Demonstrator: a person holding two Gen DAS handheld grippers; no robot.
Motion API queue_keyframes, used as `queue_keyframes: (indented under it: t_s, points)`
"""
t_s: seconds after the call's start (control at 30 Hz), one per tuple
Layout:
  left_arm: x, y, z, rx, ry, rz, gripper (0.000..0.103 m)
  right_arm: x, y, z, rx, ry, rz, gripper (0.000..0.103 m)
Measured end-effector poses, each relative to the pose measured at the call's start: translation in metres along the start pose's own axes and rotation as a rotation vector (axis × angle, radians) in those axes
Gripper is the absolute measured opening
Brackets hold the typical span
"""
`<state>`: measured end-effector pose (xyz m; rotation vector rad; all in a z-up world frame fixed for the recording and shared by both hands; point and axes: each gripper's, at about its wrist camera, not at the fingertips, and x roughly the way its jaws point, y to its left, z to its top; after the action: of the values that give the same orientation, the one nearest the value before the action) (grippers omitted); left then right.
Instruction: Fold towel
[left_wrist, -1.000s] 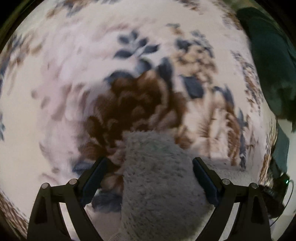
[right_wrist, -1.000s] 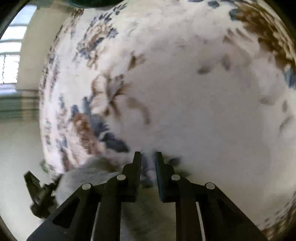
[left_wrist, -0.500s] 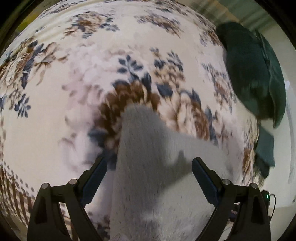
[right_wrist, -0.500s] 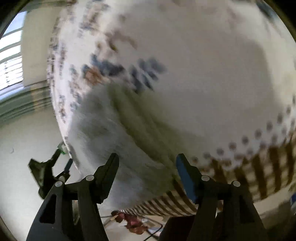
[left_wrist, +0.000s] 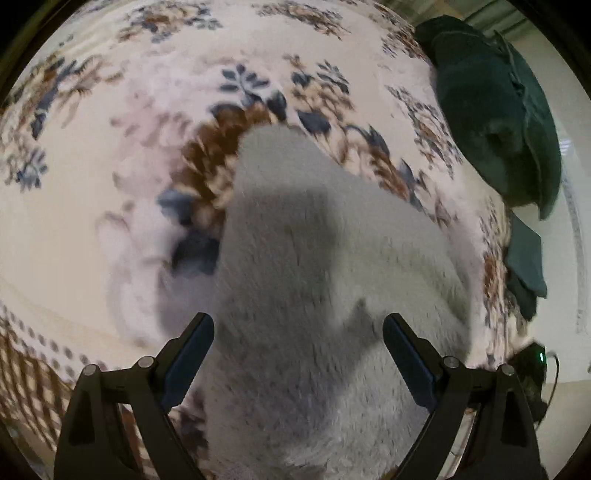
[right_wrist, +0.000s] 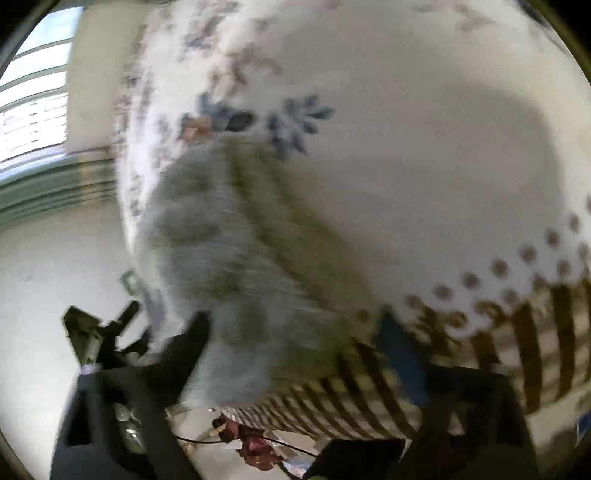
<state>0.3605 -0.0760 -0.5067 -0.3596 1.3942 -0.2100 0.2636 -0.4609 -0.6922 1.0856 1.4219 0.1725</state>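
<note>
Both tongs spread wide, right gripper (right_wrist: 295, 354) just opened, left gripper (left_wrist: 298, 354) gripping nothing, above grey towel (left_wrist: 314, 295); bare bedspread (left_wrist: 74, 229) at nine o'clock.

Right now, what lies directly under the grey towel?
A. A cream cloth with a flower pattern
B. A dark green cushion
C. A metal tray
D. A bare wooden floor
A: in the left wrist view the grey towel rests on a cream cloth printed with brown and blue flowers, while the dark green cushion sits apart, near the far edge.
</note>
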Motion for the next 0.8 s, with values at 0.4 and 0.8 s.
queue_keyframes:
  t_s: [0.4,0.8]
  points:
    - [0.061,0.089,-0.016,-0.215,0.044,-0.172,0.098,0.108,0.021,0.025,-0.058,0.161,0.147,0.103]
    - [0.033,0.076,-0.016,-0.215,-0.013,-0.354,0.040,0.128,0.072,0.031,-0.096,0.124,0.202,0.044]
